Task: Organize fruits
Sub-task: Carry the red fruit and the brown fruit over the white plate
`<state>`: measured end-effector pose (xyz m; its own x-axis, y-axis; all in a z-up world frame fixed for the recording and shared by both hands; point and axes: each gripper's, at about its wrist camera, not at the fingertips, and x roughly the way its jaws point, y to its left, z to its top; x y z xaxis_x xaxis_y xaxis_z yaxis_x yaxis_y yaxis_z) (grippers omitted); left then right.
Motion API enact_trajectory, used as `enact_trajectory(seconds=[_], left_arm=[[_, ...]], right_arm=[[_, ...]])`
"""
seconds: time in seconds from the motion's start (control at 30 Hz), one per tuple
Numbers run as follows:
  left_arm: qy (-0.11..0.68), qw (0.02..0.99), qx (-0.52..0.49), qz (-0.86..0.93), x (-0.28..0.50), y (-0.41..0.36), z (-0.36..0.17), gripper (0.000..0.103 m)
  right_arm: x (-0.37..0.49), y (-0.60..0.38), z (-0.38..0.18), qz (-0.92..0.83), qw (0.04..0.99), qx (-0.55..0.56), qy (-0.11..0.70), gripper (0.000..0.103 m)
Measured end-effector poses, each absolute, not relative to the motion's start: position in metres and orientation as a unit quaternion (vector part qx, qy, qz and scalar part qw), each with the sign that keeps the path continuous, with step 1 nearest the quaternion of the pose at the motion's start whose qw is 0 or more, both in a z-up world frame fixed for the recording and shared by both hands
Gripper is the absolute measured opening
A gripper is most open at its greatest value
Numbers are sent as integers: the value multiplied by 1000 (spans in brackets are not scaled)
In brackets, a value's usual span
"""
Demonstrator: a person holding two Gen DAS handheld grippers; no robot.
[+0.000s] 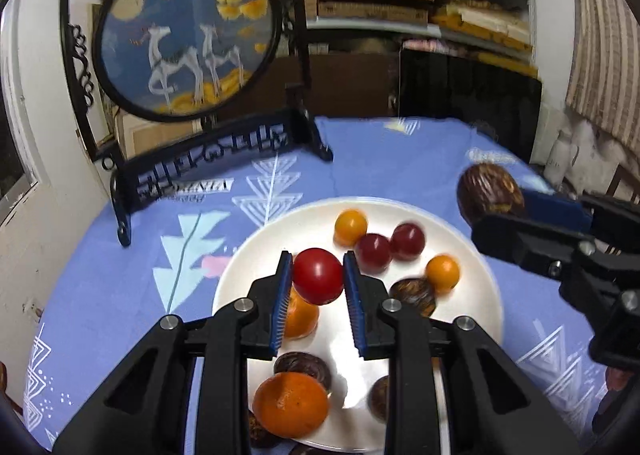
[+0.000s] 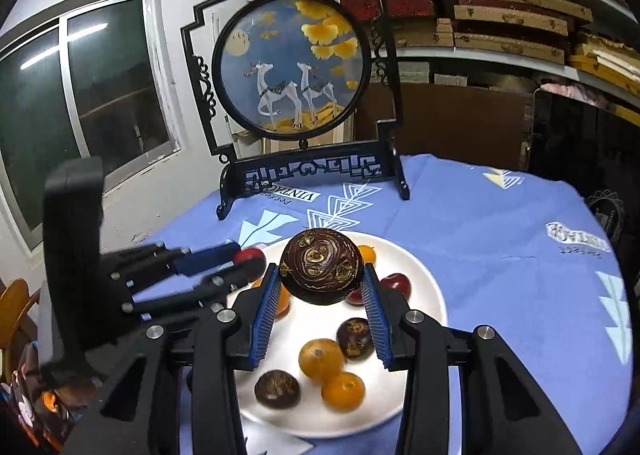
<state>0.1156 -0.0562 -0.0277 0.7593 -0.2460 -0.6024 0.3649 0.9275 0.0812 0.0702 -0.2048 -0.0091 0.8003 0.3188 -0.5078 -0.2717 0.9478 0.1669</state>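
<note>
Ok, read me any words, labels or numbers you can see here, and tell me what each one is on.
"VINTAGE": printed on the blue tablecloth, upside down, in front of the screen stand.
A smaller line next to it, starting "Per...": too small to read.
A white logo with a line under it at the cloth's right edge: too blurred to read.
Nothing readable on the plate, fruit or grippers.

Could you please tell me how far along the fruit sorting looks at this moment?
Nothing looks sorted yet. In hand: the left gripper holds a red tomato, and the right gripper holds a dark brown patterned fruit, both above the white plate. Left: oranges, small yellow and red fruits and other brown ones lie mixed on the plate.
</note>
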Motion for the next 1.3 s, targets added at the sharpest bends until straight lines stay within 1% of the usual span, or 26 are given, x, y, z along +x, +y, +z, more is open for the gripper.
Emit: enact_trajectory(seconds=[0.2, 1.3], left_arm=[[309, 932, 105, -155, 119, -54, -36, 25], [309, 932, 111, -155, 119, -57, -40, 25]], right_arm=[[79, -200, -32, 153, 939, 45, 304, 42], [78, -200, -30, 152, 943, 48, 293, 42]])
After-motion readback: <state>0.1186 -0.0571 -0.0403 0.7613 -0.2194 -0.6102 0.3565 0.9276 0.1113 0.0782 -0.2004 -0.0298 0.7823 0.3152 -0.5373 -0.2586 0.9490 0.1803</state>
